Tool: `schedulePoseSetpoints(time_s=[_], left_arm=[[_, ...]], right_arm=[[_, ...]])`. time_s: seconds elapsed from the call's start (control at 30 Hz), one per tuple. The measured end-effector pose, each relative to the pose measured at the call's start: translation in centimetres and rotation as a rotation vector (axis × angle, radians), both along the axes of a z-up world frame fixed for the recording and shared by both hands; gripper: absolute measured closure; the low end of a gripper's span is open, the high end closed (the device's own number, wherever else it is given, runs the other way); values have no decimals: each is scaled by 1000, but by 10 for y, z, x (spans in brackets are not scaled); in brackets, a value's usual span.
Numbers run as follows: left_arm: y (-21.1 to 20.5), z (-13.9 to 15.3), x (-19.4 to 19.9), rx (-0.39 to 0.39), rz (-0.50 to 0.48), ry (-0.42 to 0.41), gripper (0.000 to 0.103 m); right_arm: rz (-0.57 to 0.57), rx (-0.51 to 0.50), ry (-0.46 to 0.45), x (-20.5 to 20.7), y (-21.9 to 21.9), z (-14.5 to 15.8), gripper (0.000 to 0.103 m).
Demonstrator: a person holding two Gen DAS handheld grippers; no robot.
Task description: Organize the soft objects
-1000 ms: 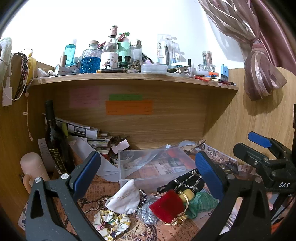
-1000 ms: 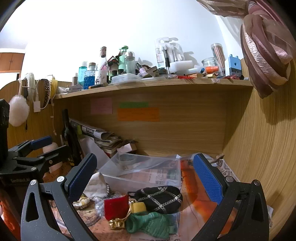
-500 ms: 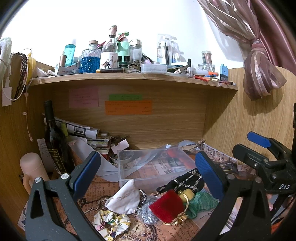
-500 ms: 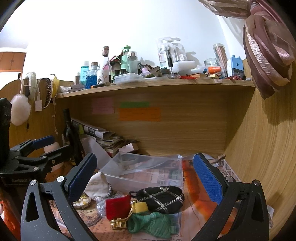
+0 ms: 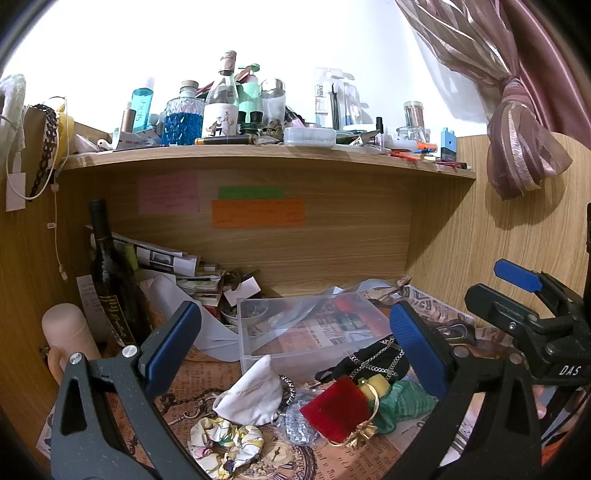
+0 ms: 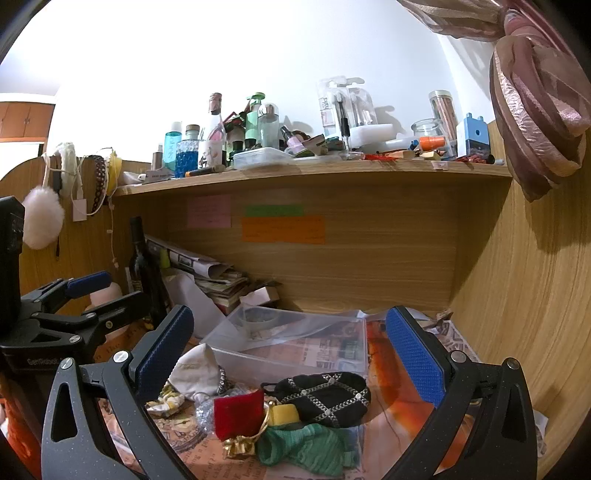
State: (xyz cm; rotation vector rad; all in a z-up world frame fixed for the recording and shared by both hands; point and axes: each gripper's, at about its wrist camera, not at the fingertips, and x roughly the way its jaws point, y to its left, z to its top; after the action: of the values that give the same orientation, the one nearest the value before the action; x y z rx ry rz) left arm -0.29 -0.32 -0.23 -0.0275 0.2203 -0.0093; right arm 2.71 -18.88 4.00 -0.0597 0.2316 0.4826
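Red velvet pouch (image 6: 238, 413) lies on the table beside the black pouch (image 6: 325, 397); both our claws, left (image 5: 295, 343) and right (image 6: 291, 347), gape wide, and gold ribbon (image 6: 240, 445) could snag neighbours.

White wall (image 5: 280, 33) was blown out by bright light up top; a wood-grain desk alcove sat under it, with a back panel (image 5: 332, 236) carrying pink (image 5: 168, 194), green (image 5: 251, 192) and orange (image 5: 258, 213) sticky notes. A wooden shelf (image 6: 314, 173) ran across the top of the alcove, crowded with bottles and jars, and the side panel (image 6: 524, 295) on the right was the same wood. A mauve striped curtain (image 5: 517, 122) hung knotted at upper right; the tabletop (image 5: 177, 384) was covered in vintage-print paper.
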Motion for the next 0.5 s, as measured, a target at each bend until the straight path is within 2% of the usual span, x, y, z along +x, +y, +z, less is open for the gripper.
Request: schedulePoseSetpoints(time_s=[0.5], left_arm=[[1, 0, -2, 8, 0, -1, 0]], right_arm=[[5, 5, 1, 0, 1, 0, 0]])
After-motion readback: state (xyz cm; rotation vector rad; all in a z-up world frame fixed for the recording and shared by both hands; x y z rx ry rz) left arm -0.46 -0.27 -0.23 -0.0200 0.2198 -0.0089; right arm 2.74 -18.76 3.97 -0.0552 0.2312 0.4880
